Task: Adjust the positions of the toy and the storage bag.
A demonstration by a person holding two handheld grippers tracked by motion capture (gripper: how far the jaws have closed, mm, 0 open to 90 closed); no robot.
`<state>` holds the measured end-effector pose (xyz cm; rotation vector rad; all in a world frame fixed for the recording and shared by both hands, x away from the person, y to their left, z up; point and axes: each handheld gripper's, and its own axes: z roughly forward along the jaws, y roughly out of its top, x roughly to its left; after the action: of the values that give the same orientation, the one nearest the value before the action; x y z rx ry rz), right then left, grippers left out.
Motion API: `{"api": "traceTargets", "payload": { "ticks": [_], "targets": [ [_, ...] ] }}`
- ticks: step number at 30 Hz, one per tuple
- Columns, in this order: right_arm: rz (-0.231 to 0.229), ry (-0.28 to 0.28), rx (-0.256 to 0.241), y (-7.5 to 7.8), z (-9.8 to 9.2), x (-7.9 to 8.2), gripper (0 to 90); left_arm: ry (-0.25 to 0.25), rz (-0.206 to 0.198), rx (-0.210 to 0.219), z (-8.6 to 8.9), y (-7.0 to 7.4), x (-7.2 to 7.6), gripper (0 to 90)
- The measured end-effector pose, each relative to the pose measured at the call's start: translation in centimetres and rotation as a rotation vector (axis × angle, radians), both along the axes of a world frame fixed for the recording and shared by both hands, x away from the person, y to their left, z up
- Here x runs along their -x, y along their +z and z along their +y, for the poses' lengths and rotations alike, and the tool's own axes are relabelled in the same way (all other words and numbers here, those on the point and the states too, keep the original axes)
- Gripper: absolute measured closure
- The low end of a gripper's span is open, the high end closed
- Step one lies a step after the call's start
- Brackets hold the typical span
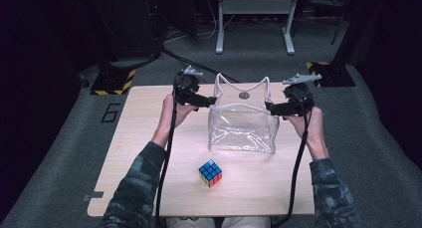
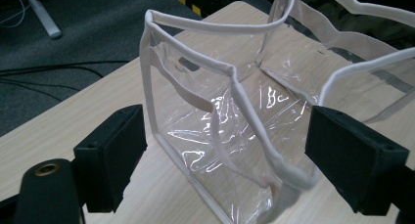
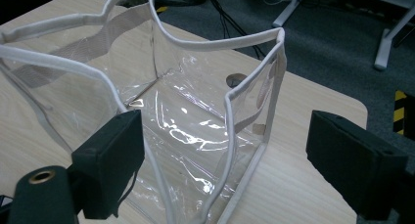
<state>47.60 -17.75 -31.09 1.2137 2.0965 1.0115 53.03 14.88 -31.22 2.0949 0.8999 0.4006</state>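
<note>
The bag (image 1: 243, 123) is clear plastic with white piping along its edges and a white band below the rim; it stands upright and open-mouthed on the far middle of the tabletop (image 1: 149, 138). Its walls are creased and shiny, its rim wavy. It is empty.

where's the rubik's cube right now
In the high view the Rubik's cube sits on the table near its front edge, just in front of the clear bag, between the person's forearms.
</note>
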Motion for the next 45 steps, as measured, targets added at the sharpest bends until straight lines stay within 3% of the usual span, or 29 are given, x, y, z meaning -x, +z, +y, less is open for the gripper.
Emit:
{"api": "traceTargets", "payload": {
  "ticks": [8,9,11,12,14,15,17,19,20,22,24,25,26,29,34,45],
  "targets": [
    [0.054,-0.019,-0.006,-0.7,0.4,-2.0,17.3,-0.014,0.039,-0.030,-1.3,-0.4,-1.6,20.9],
    [0.070,-0.024,-0.006,-1.0,0.5,-2.4,22.4,-0.019,0.052,-0.040,-1.6,-0.6,-1.9,26.6],
    [0.072,-0.025,-0.004,-1.1,0.5,-2.6,23.3,-0.014,0.077,-0.042,-1.9,-1.0,-2.4,28.4],
    [0.087,-0.030,-0.011,-1.3,0.5,-2.9,29.7,-0.013,0.091,-0.041,-2.1,-1.3,-2.6,34.0],
    [0.092,-0.037,-0.011,-1.4,0.5,-3.0,31.7,-0.014,0.114,-0.039,-2.2,-1.7,-3.1,35.6],
    [0.103,-0.037,-0.010,-1.6,0.5,-3.2,38.8,-0.015,0.123,-0.042,-2.3,-1.9,-3.3,43.1],
    [0.111,-0.038,-0.008,-1.7,0.5,-3.4,47.3,-0.052,0.176,-0.005,-2.2,-2.3,-3.7,51.7],
    [0.120,-0.040,-0.007,-1.8,0.6,-3.5,50.5,-0.058,0.176,-0.008,-2.3,-2.3,-3.7,60.8],
    [0.125,-0.042,0.000,-1.9,0.6,-3.7,54.8,-0.061,0.171,-0.008,-2.4,-2.3,-3.6,60.8],
    [0.136,-0.046,0.002,-2.1,0.7,-3.9,61.0,-0.063,0.163,-0.038,-2.7,-2.1,-3.3,67.0],
    [0.145,-0.054,0.004,-2.4,0.9,-4.1,73.0,-0.064,0.156,-0.057,-3.0,-2.0,-3.1,76.3],
    [0.145,-0.054,0.004,-2.4,0.9,-4.1,73.0,-0.056,0.151,-0.069,-3.0,-2.0,-3.0,76.3],
    [0.143,-0.055,0.000,-2.6,1.1,-4.1,81.0,-0.050,0.145,-0.080,-3.1,-2.0,-2.9,80.7],
    [0.131,-0.053,-0.002,-2.8,1.4,-4.1,85.7,-0.028,0.129,-0.090,-3.0,-2.2,-2.6,84.3],
    [0.113,-0.049,-0.005,-2.6,1.9,-4.1,87.2,-0.003,0.107,-0.125,-2.3,-1.8,-2.2,85.3],
    [0.074,-0.007,-0.002,-2.4,4.7,-4.7,87.4,0.075,0.097,-0.093,2.1,-1.2,-1.3,85.3]
  ]
}}
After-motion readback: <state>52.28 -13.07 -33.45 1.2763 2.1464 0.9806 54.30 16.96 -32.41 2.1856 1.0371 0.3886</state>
